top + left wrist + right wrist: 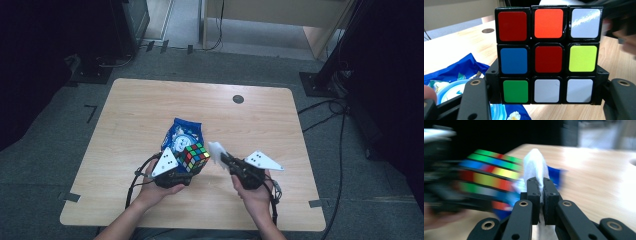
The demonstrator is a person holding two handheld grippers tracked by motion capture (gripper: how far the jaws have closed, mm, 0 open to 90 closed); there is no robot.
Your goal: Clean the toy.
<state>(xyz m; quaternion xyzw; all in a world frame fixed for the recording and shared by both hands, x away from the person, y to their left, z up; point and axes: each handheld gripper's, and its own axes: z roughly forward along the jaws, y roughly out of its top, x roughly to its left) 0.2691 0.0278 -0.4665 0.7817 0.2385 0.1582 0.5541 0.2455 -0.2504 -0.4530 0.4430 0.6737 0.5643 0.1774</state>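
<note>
A scrambled Rubik's cube [193, 156] [547, 55] is held off the table between the jaws of my left gripper [186, 172] [547, 92], which is shut on its two sides. Under and behind the cube lies a blue snack bag [182, 133] [456, 75]. My right gripper [227, 161] [541, 188] is shut on a white wipe [216, 150] [535, 162], whose free end sticks up past the jaws. The wipe is close to the cube's right side; the right gripper view is blurred, so contact is unclear. The cube [486, 178] shows there as streaked colours at left.
The wooden table [150, 100] has a round dark cable hole [238, 99] at the back right. Black stands and cables sit on the grey floor around the table. A pale wooden cabinet [280, 15] stands beyond the far edge.
</note>
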